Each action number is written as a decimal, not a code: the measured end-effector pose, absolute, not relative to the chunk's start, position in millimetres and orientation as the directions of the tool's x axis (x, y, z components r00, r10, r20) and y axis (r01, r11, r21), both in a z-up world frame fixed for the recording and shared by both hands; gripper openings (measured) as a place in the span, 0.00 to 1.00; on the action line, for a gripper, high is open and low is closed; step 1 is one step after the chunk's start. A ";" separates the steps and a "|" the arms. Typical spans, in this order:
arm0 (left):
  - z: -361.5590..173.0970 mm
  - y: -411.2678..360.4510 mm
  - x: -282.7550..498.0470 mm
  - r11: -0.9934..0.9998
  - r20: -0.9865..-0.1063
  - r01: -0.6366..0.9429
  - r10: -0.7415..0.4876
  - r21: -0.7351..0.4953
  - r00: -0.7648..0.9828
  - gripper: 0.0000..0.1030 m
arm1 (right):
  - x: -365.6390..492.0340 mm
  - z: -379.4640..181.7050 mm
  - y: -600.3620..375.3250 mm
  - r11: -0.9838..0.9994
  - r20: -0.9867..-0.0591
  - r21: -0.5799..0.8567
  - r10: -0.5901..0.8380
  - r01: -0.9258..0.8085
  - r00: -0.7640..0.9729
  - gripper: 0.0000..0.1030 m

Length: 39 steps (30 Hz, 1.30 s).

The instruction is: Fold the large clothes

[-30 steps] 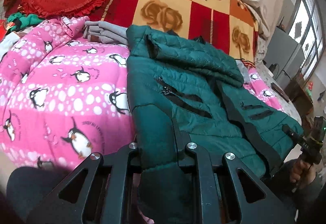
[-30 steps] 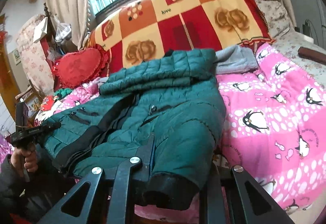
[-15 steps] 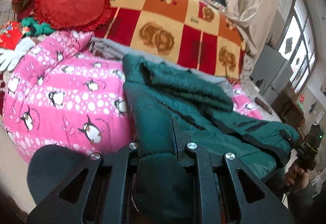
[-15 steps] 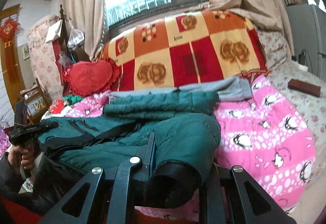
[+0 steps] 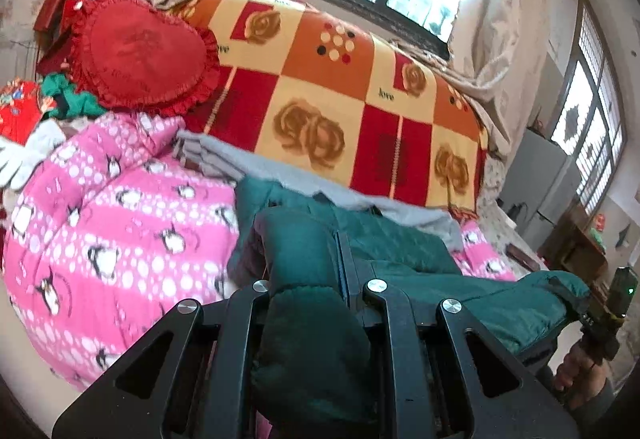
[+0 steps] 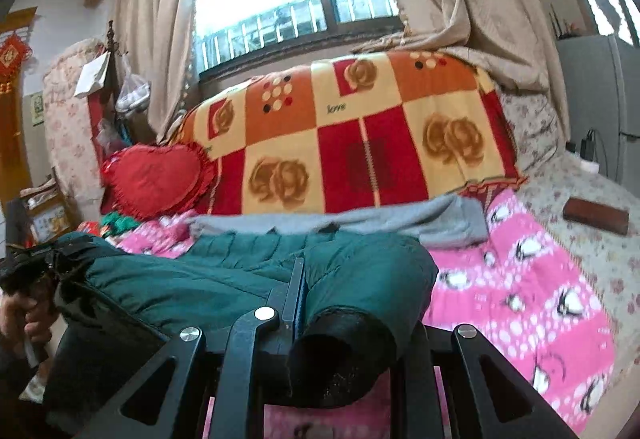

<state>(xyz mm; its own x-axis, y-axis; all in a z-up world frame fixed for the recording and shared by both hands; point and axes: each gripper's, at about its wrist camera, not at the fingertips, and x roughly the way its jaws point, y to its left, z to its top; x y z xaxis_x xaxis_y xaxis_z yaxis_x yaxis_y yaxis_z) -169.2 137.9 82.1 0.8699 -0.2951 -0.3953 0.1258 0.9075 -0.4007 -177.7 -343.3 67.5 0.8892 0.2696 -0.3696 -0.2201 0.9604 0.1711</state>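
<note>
A: From the left wrist view, the left tool is clamped narrow on one corner of the green jacket, whose puffy hem bulges out between the jaws. The jacket's far end lies on the pink penguin quilt on the bed, in front of the grey garment. Off to the side, the right tool pinches the opposite corner.

B: What might go wrong there?

A: The padding is thick and slick, by the look of it. If the grip bites only the outer shell, the corner could slide out once the jacket's weight hangs from it.

B: And the right wrist view?

A: The right tool is shut tight on a fold of the same jacket, next to the black cuff of a sleeve that droops loose in front. The left tool grips the other corner.

B: So the sleeve is the worry?

A: Likely. It could flop outward and spoil the fold, and uneven hands would lay the hem down skewed against the checked blanket.
</note>
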 end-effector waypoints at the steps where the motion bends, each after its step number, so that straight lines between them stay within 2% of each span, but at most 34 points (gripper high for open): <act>1: 84.1 137.4 -162.6 0.909 -0.386 0.121 -0.286 -0.399 0.877 0.13 | -172.0 69.0 -342.8 0.963 -0.360 0.170 0.259 -0.210 0.896 0.17; 8: 96.4 135.0 -113.3 0.914 -0.341 0.085 -0.233 -0.398 0.910 0.13 | -123.0 79.9 -339.5 0.977 -0.304 0.162 0.185 -0.141 0.935 0.17; 12: 97.7 131.6 -74.3 0.925 -0.342 0.080 -0.217 -0.372 0.914 0.13 | -80.8 73.4 -335.5 0.980 -0.314 0.151 0.175 -0.133 0.933 0.17; 23: 21.7 114.8 60.0 0.958 -0.532 -0.077 -0.085 -0.275 0.842 0.13 | 73.5 10.3 -323.4 0.983 -0.565 0.139 0.177 -0.118 0.806 0.17; 28: 5.5 111.4 93.0 0.959 -0.574 -0.123 -0.048 -0.255 0.818 0.13 | 116.8 -18.4 -321.6 0.981 -0.624 0.152 0.193 -0.124 0.757 0.17; 33: -25.7 113.7 124.1 0.948 -0.654 -0.164 -0.058 -0.273 0.754 0.14 | 139.3 -45.9 -316.4 0.980 -0.680 0.155 0.200 -0.128 0.705 0.17; 39: -48.2 114.2 138.3 0.943 -0.684 -0.184 -0.059 -0.276 0.727 0.15 | 167.9 -68.0 -311.3 0.970 -0.740 0.193 0.244 -0.149 0.627 0.18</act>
<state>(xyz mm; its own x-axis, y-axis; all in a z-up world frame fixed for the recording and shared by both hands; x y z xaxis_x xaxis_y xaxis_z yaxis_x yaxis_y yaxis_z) 138.3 114.2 -48.2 0.7269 -0.0588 -0.6842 -0.1839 0.9433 -0.2764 167.9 -311.3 -68.0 0.6269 0.2438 -0.7400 -0.1490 0.9698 0.1933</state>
